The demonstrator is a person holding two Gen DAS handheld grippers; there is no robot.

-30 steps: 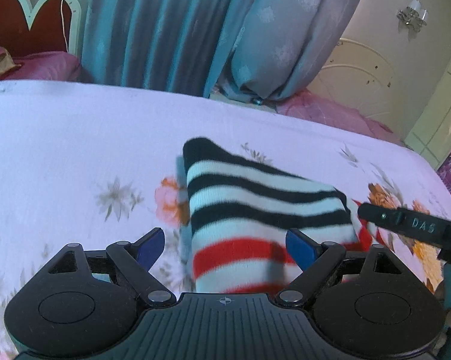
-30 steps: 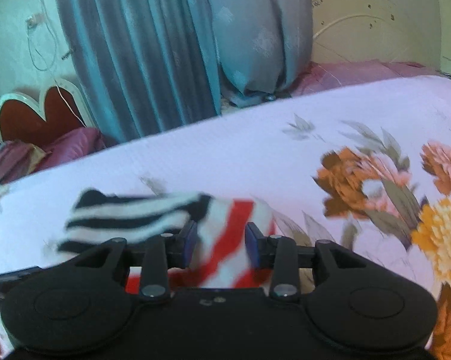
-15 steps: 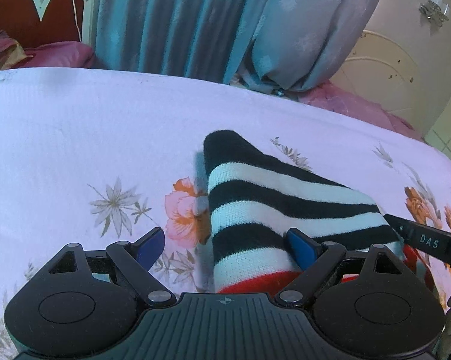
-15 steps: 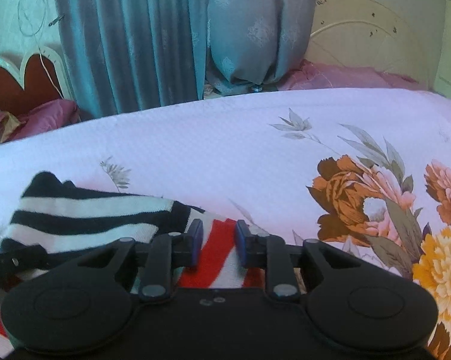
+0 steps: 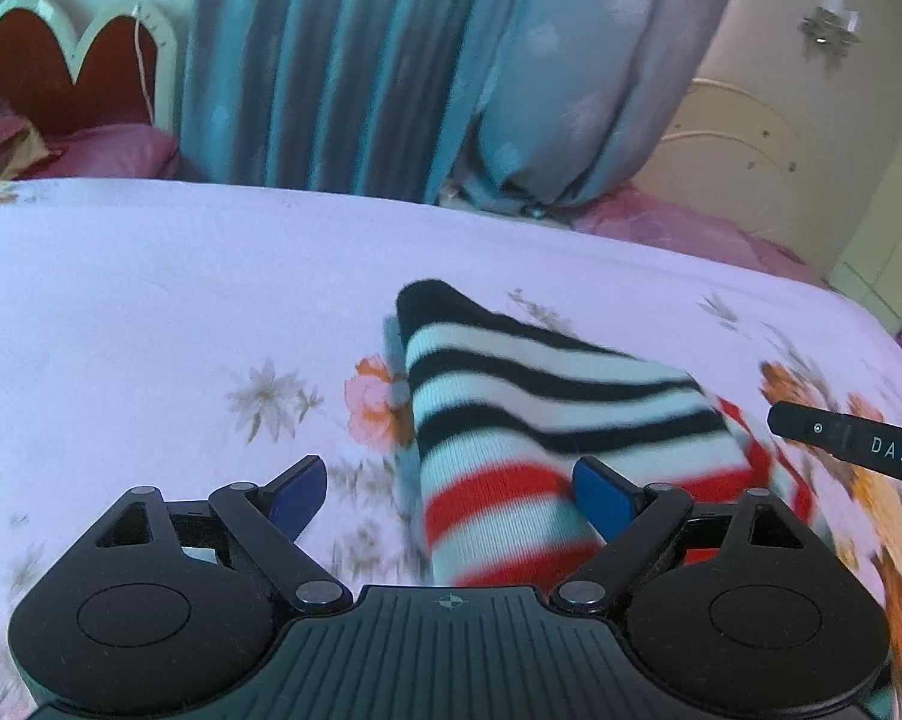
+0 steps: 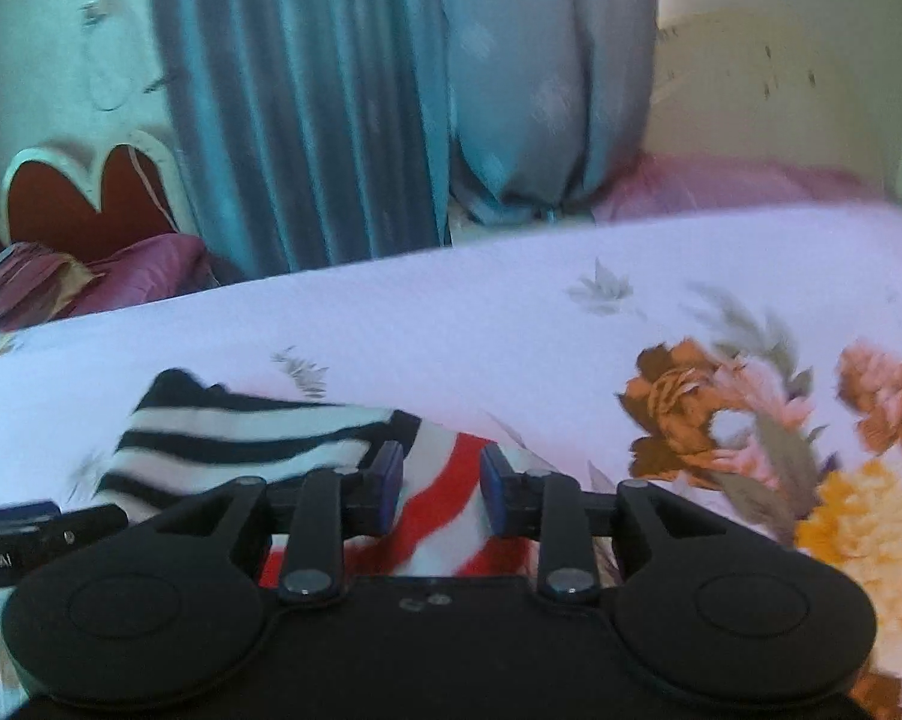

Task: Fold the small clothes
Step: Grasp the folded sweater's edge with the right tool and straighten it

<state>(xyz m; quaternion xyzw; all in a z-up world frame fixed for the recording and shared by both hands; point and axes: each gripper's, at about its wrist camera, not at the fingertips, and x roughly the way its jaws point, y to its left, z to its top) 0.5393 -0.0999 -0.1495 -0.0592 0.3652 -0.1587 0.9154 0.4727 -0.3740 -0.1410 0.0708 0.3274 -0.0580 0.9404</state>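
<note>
We counted one striped garment (image 5: 547, 420), black-and-white bands at its far end and red-and-white at its near end, lying on the floral bedsheet (image 5: 151, 312). We held two grippers, both tilted down toward the bed. The left gripper (image 5: 451, 489) stood with its jaws spread wide, the garment's red end lying between them; only the right-hand pad seemed to touch the cloth. The right gripper (image 6: 441, 483) had its jaws narrow and just easing apart, red-striped cloth between them; whether they pinched it we could not tell. The garment's long axis ran from us away toward the curtains (image 5: 343, 60), black tip farthest.
</note>
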